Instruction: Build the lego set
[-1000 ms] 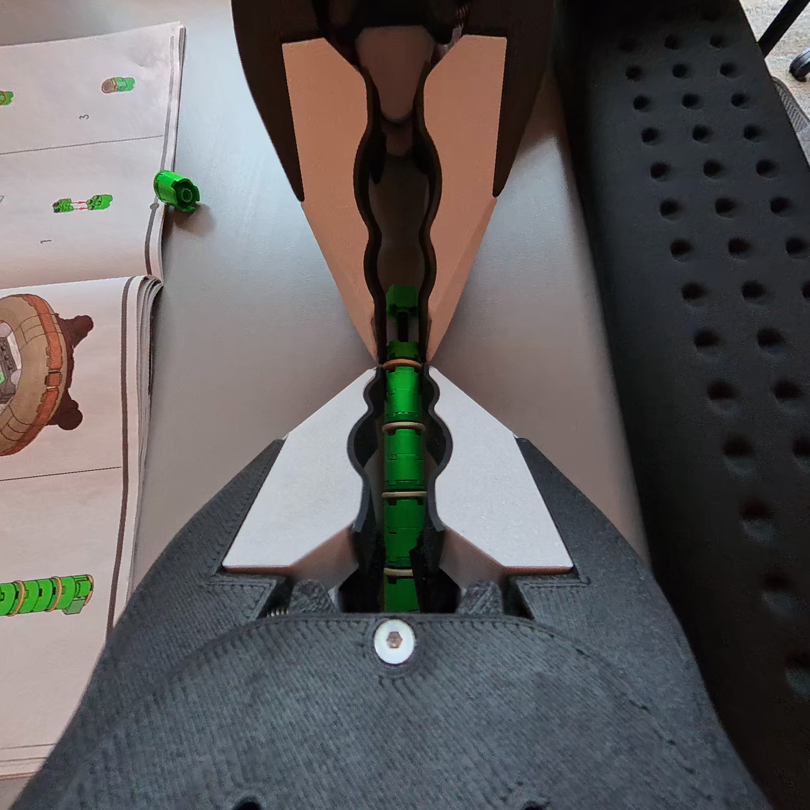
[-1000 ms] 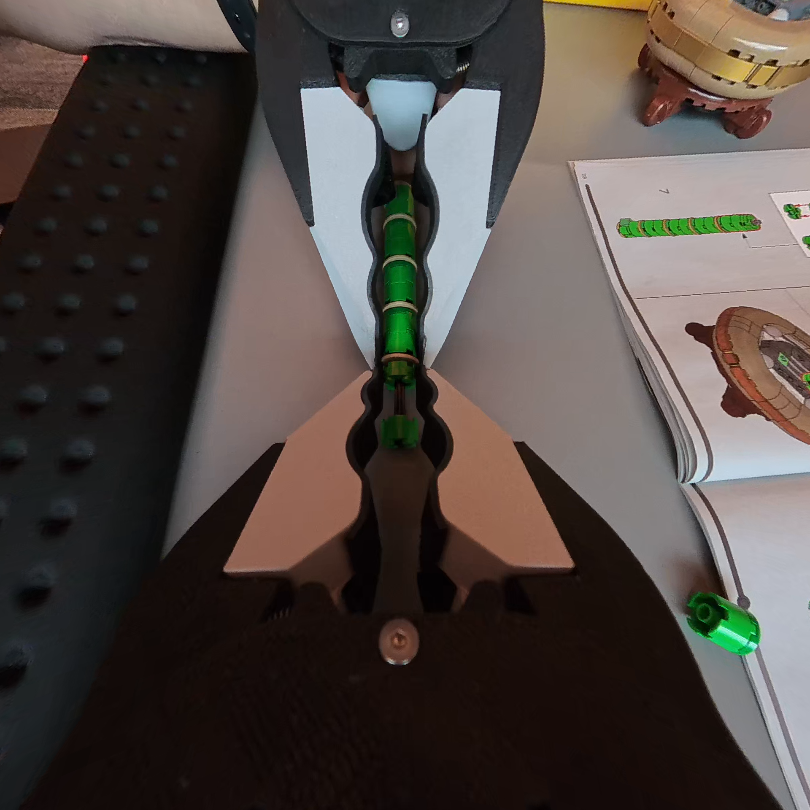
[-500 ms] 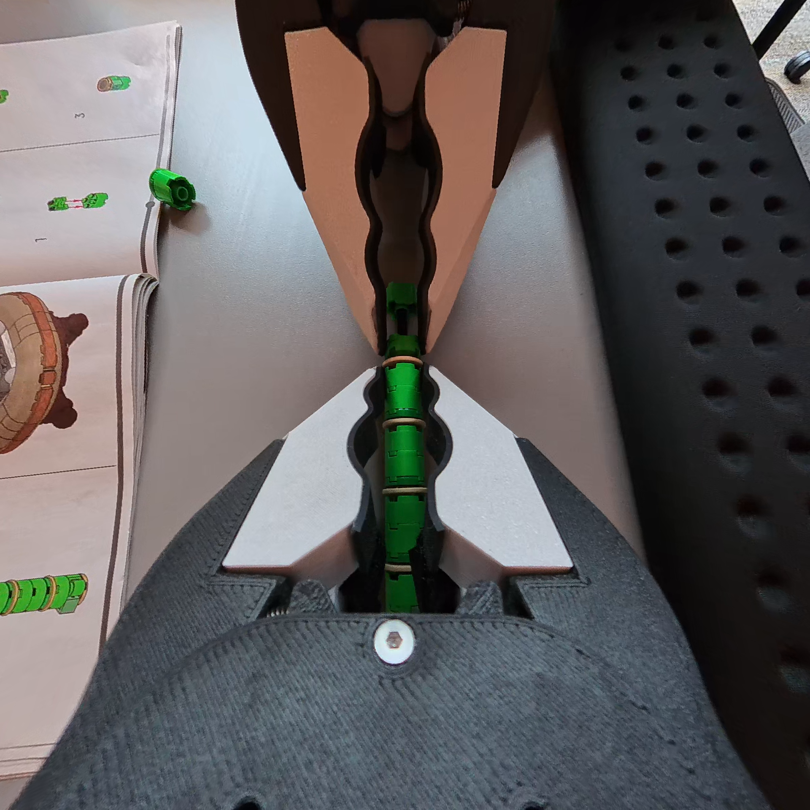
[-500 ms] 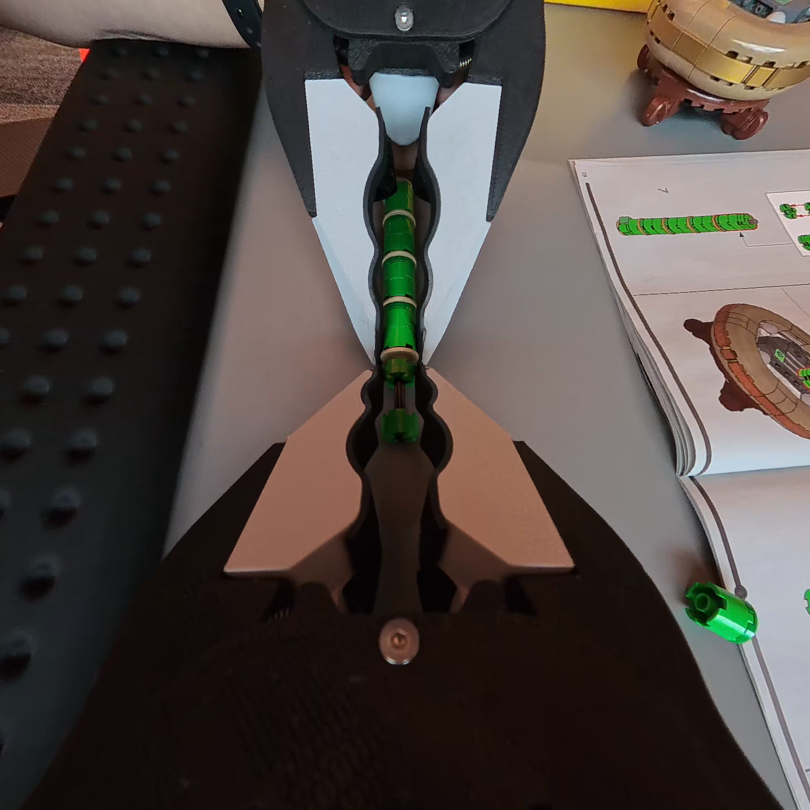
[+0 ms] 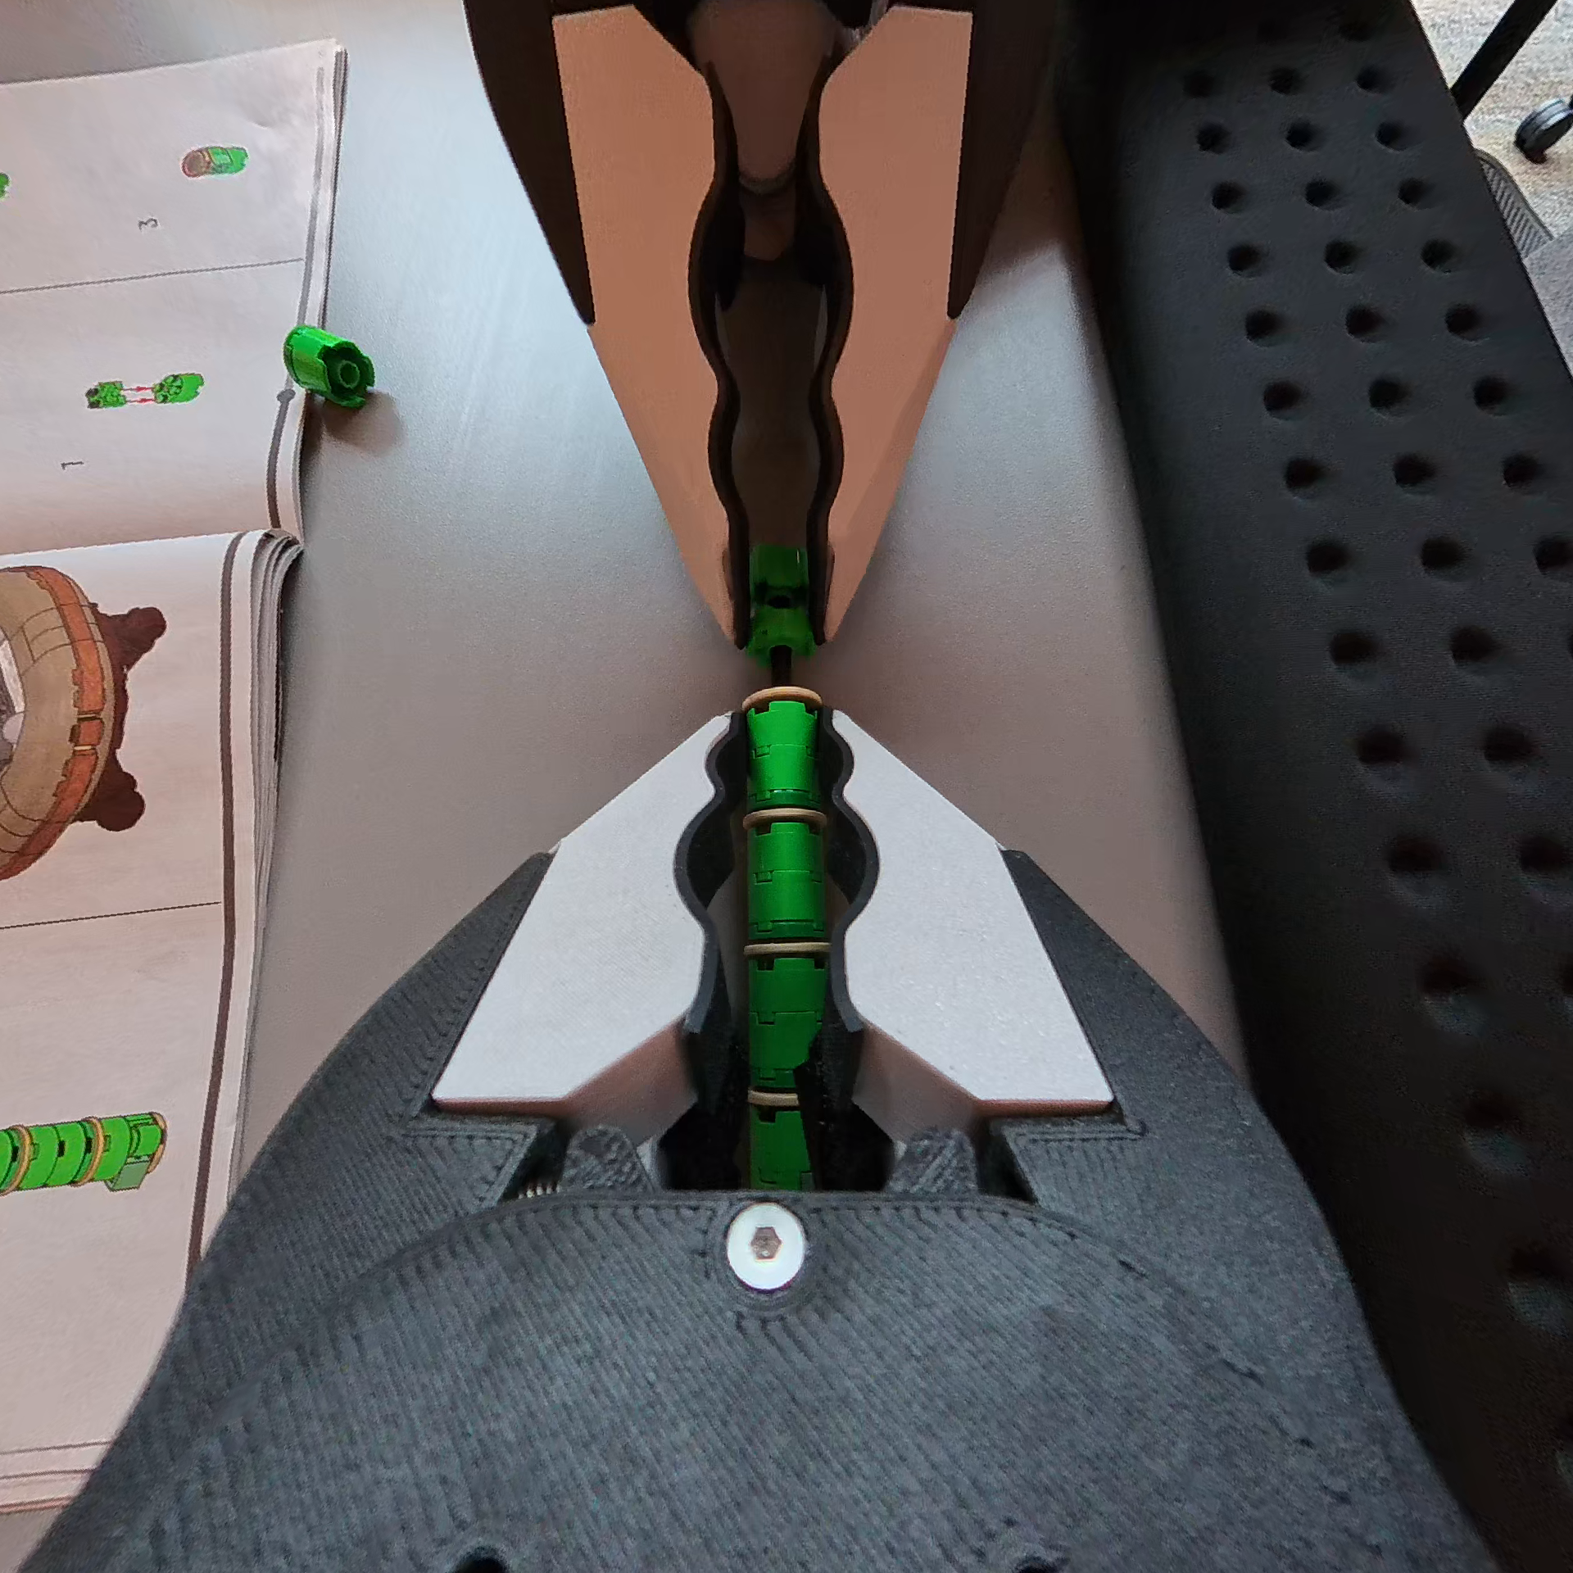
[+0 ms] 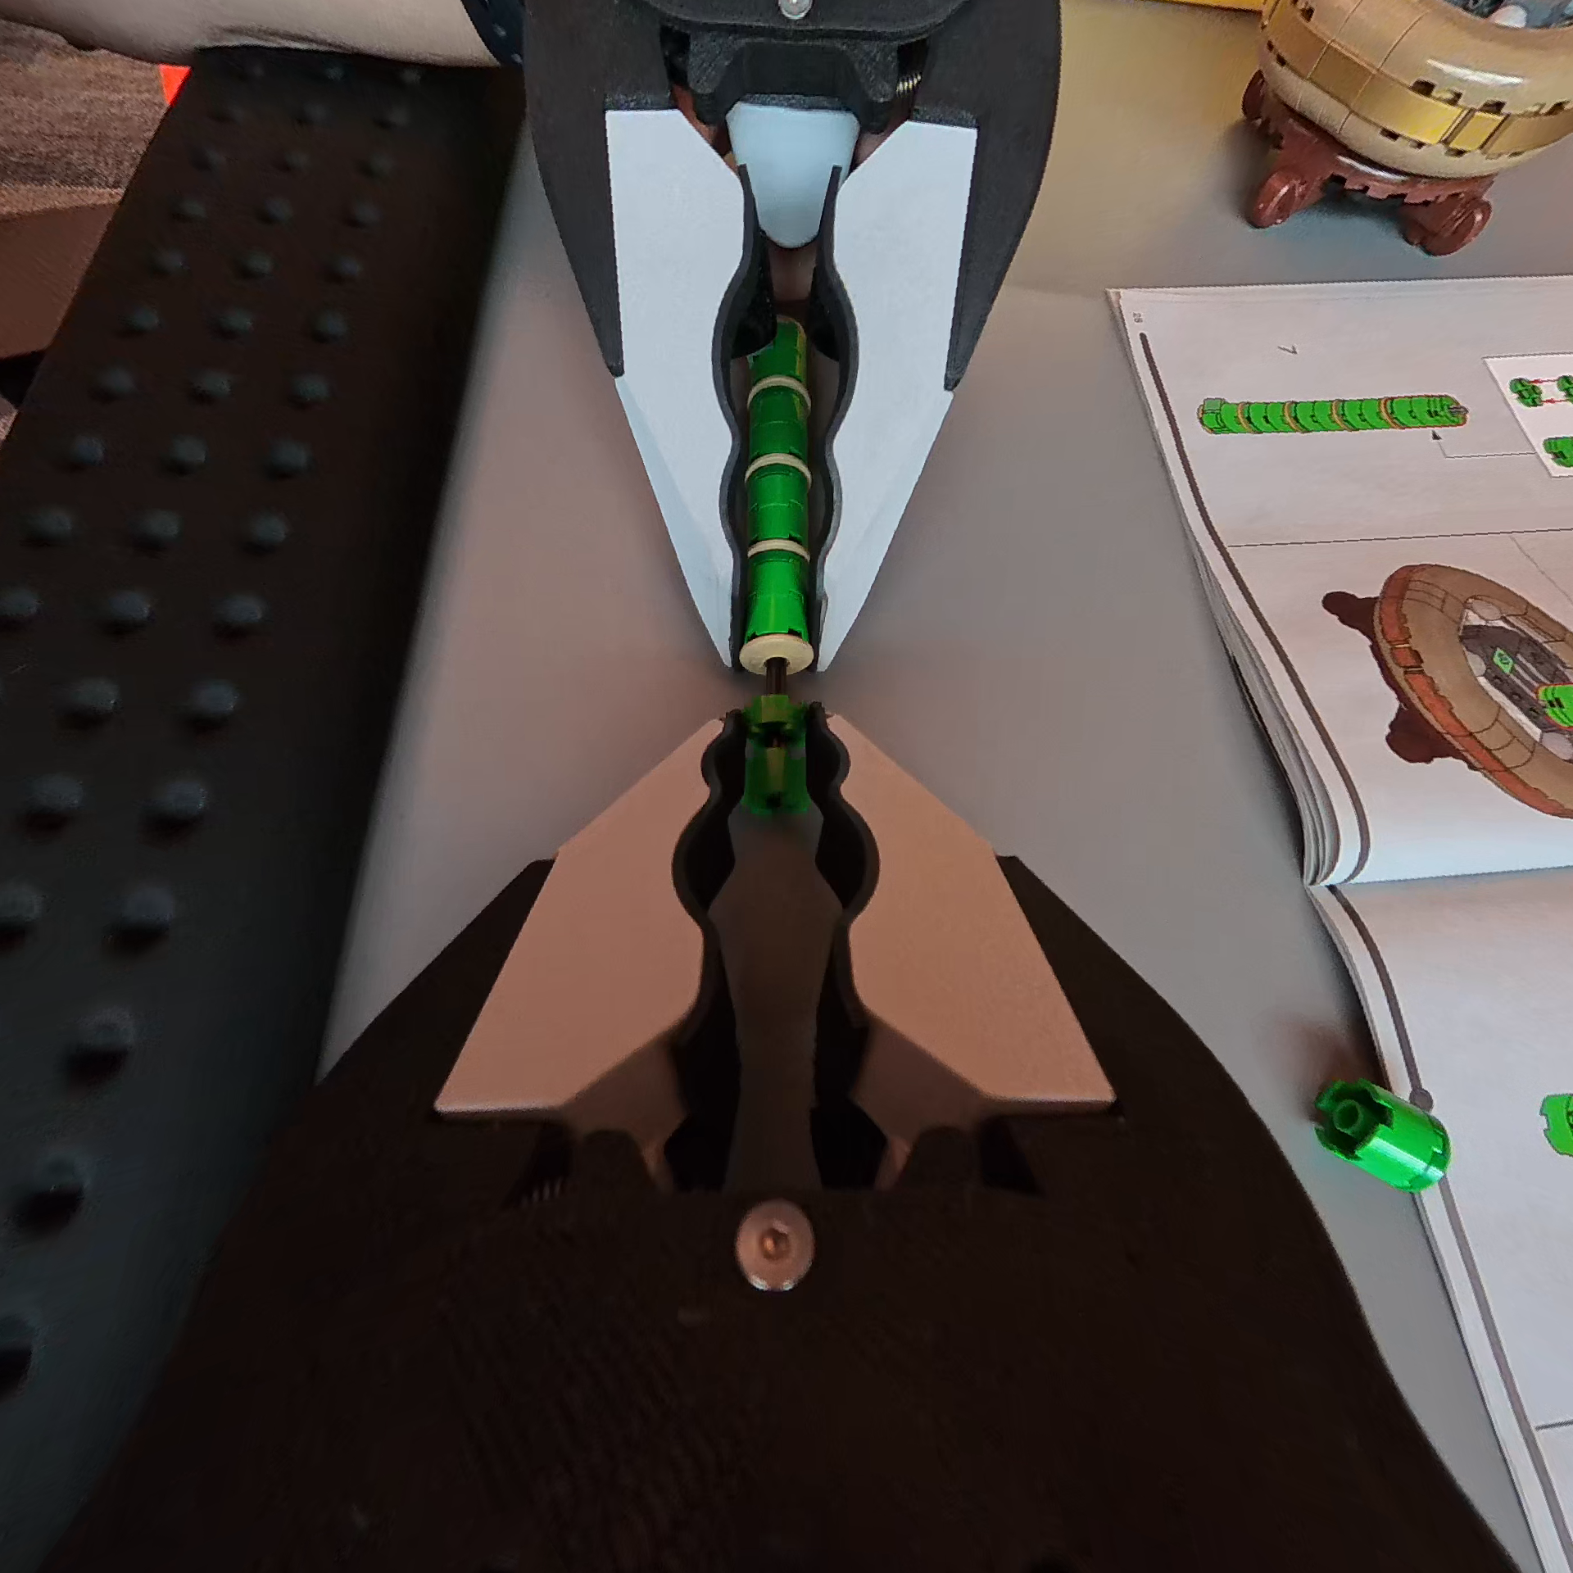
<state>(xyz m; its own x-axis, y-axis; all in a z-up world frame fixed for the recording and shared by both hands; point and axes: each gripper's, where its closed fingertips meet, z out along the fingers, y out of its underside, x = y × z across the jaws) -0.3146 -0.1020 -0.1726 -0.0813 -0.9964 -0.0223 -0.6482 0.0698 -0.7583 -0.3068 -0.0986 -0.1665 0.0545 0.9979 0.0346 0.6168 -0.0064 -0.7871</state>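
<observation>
Grey surface point(image 5: 528, 528) carries an open booklet point(image 5: 128, 596) at one side, with a loose green brick point(image 5: 328, 367) at its edge. Above it the two tools meet tip to tip. Left tool point(image 5: 783, 723) is closed along a green rod point(image 5: 783, 868) that lies lengthwise between its fingers, pointing straight at the right tool point(image 6: 773, 732). That tool is closed on a small green piece point(image 6: 771, 766); a thin dark axle point(image 6: 776, 678) bridges the gap between rod and piece.
</observation>
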